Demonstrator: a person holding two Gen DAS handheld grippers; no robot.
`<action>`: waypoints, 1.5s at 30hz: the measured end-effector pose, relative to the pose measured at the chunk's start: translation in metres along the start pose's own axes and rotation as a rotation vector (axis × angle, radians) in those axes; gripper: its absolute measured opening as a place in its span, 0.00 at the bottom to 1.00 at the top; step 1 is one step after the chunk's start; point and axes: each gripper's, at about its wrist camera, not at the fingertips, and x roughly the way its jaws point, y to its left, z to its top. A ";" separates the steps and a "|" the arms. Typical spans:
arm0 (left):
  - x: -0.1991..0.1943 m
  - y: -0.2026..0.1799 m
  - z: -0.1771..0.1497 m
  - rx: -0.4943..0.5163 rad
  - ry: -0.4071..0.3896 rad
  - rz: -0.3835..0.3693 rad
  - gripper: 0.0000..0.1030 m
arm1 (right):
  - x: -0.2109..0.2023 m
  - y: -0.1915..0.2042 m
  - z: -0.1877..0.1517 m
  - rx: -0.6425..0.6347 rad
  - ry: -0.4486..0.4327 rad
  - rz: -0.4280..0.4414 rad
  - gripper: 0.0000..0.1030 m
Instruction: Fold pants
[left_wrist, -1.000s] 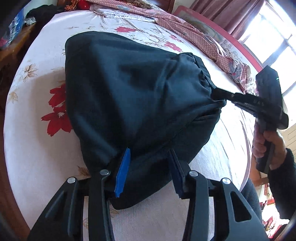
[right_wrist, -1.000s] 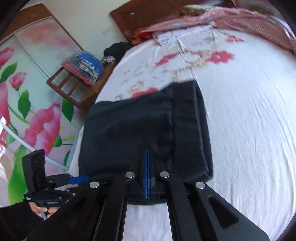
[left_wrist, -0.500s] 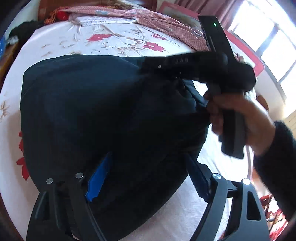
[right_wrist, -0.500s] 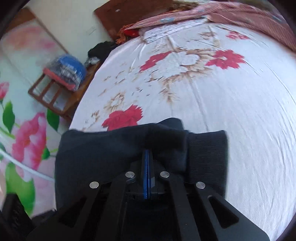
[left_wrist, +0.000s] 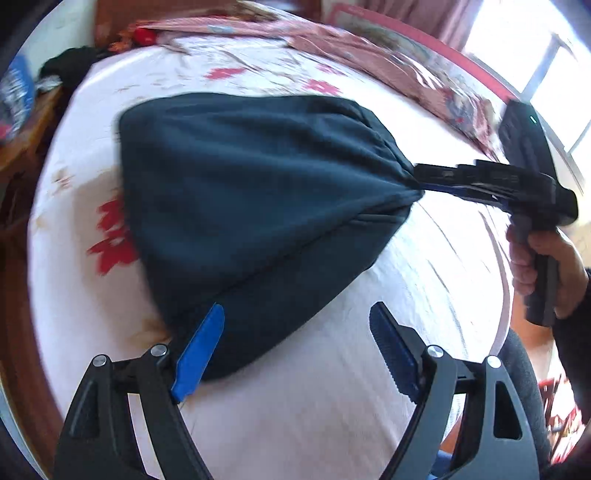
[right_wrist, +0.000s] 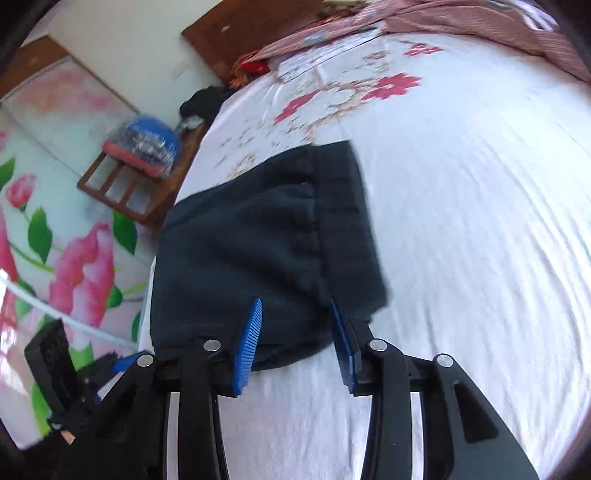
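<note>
The dark navy pants lie folded in a thick bundle on the white flowered bed sheet. My left gripper is open at the bundle's near edge, its left pad beside the cloth. In the right wrist view the pants lie ahead with the ribbed waistband on the right. My right gripper is open, its blue pads on either side of the near edge. In the left wrist view the right gripper touches the gathered right corner of the pants.
A red patterned blanket lies along the far side of the bed. A wooden stool with a blue bundle stands beside the bed, near a flowered wall panel. A window is at the right.
My right gripper carried the cloth over the bundle, came back to the right side, and opened. My left gripper has opened wider and let go of the pants' near edge.
</note>
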 end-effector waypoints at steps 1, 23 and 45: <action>-0.009 0.008 -0.006 -0.049 -0.007 0.038 0.80 | -0.013 0.005 -0.006 -0.016 -0.014 -0.070 0.58; -0.147 -0.103 -0.078 -0.101 -0.485 0.877 0.98 | -0.158 0.144 -0.151 -0.341 -0.512 -0.459 0.95; -0.077 -0.044 -0.105 -0.313 -0.269 0.598 0.98 | -0.082 0.107 -0.170 -0.267 -0.247 -0.351 0.95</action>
